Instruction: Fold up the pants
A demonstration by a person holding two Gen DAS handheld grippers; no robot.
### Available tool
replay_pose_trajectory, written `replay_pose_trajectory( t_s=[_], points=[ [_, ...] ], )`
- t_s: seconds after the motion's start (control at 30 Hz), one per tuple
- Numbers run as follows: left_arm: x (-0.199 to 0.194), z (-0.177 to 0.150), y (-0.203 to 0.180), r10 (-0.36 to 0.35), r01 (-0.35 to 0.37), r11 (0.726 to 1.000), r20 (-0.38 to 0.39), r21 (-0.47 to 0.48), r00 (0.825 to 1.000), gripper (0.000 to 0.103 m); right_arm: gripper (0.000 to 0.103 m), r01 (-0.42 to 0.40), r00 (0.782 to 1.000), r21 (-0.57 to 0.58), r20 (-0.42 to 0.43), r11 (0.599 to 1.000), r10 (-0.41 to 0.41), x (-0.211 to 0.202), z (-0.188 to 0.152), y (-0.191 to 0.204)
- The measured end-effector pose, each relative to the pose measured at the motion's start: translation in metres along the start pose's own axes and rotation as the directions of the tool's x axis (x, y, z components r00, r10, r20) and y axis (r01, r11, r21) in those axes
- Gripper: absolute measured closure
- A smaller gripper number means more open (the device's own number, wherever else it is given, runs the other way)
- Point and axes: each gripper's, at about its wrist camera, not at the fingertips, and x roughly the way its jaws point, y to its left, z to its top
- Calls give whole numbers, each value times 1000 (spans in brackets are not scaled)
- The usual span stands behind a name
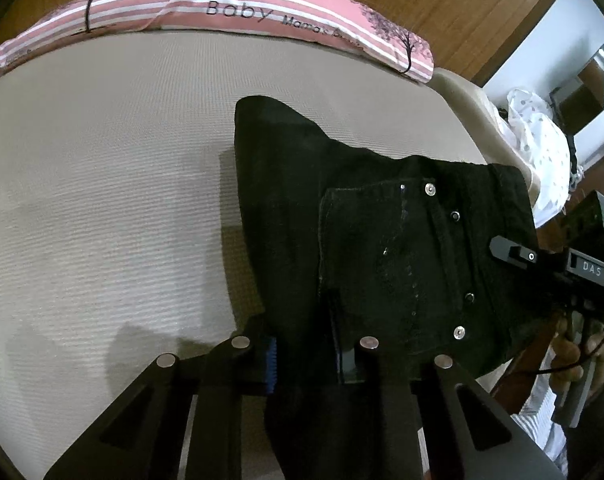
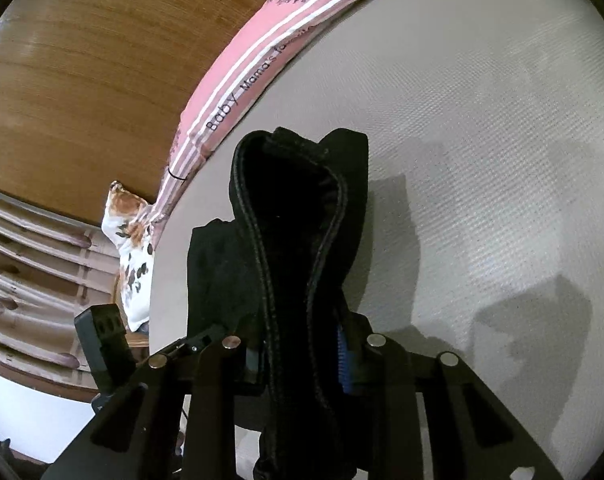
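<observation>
Black pants (image 1: 382,240) with metal rivets and a back pocket hang lifted above a beige bed (image 1: 102,180). My left gripper (image 1: 308,356) is shut on the pants' edge near the waistband. The right gripper shows in the left wrist view (image 1: 514,254) at the far right, gripping the waistband's other end. In the right wrist view my right gripper (image 2: 298,352) is shut on the pants (image 2: 294,208), whose seamed waistband edge stands up between the fingers. The lower legs of the pants are hidden.
A pink striped pillow (image 1: 262,12) lies along the bed's far edge, also seen in the right wrist view (image 2: 262,64). A wooden headboard (image 2: 94,60) stands behind it. A white spotted cloth (image 1: 542,144) lies beside the bed. A floral cushion (image 2: 134,248) sits at the bed's corner.
</observation>
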Motion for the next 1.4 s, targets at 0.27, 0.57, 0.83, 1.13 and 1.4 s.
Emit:
replay_pose_trajectory(
  t_s=[0.27, 0.57, 0.83, 1.13, 1.4],
  points=[
    [-31, -9, 26, 32, -33, 999, 51, 11, 998, 85, 78, -21, 1000, 0, -22, 1000, 21, 19, -18, 26],
    [-72, -16, 76, 60, -54, 997, 119, -59, 991, 87, 78, -73, 994, -31, -80, 997, 70, 67, -32, 76],
    [-95, 4, 120, 129, -113, 989, 181, -96, 975, 87, 78, -121, 988, -65, -107, 991, 113, 114, -23, 127],
    [-93, 50, 155, 169, -147, 982, 199, -119, 965, 87, 78, -137, 984, -79, -130, 987, 126, 159, 9, 156],
    [-77, 88, 174, 184, -162, 979, 205, -120, 961, 87, 79, -132, 984, -65, -133, 989, 122, 190, 41, 163]
  ],
)
